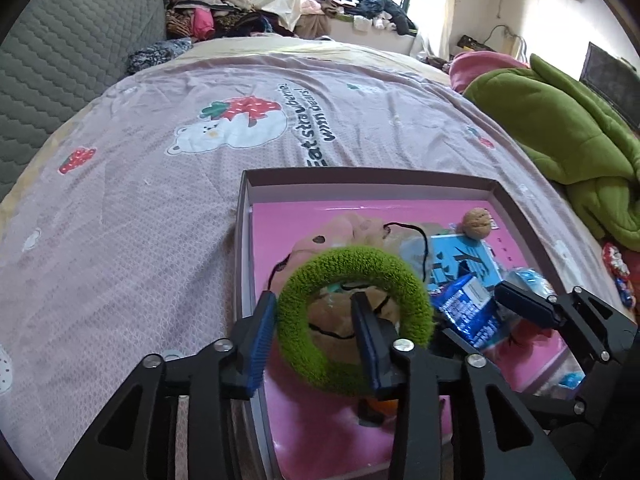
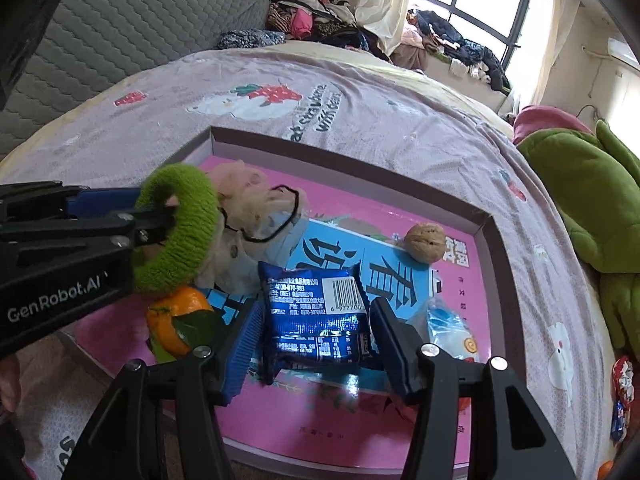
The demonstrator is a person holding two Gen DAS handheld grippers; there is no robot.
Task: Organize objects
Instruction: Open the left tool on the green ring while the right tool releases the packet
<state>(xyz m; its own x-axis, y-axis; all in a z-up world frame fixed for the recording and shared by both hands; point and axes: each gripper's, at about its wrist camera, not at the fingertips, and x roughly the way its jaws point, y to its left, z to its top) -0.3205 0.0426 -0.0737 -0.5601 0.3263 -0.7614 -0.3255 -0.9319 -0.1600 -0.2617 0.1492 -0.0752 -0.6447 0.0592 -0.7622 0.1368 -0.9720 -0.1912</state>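
The left hand-held gripper [image 1: 316, 340] hangs over the near left corner of the box with its jaws partly open. One finger passes through the hole of a fuzzy green ring [image 1: 354, 320] and the other stands outside it, so the band lies between the pads; a gap shows on the outer side, so the ring looks hooked rather than pinched, and it sits above the things in the box. The right hand-held gripper [image 2: 316, 344] stands half open astride a blue snack packet [image 2: 316, 320]. Its pads are close to the packet's edges, but whether they press on it I cannot tell.

Around them, inside the shallow cardboard box [image 2: 486, 224] on the bed [image 1: 140, 200], lie a pink and blue booklet [image 2: 460, 276], a walnut [image 2: 425, 242], a tangerine with a leaf [image 2: 176, 320], a pale plush toy with a black cord [image 2: 248, 204] and a small clear wrapped item [image 2: 448, 328].

Judging by this, the gathering is well along: most things already sit in the box. The ring and the packet seem to be left to settle, and a few wrapped sweets [image 2: 622, 384] lie on the quilt outside the box.
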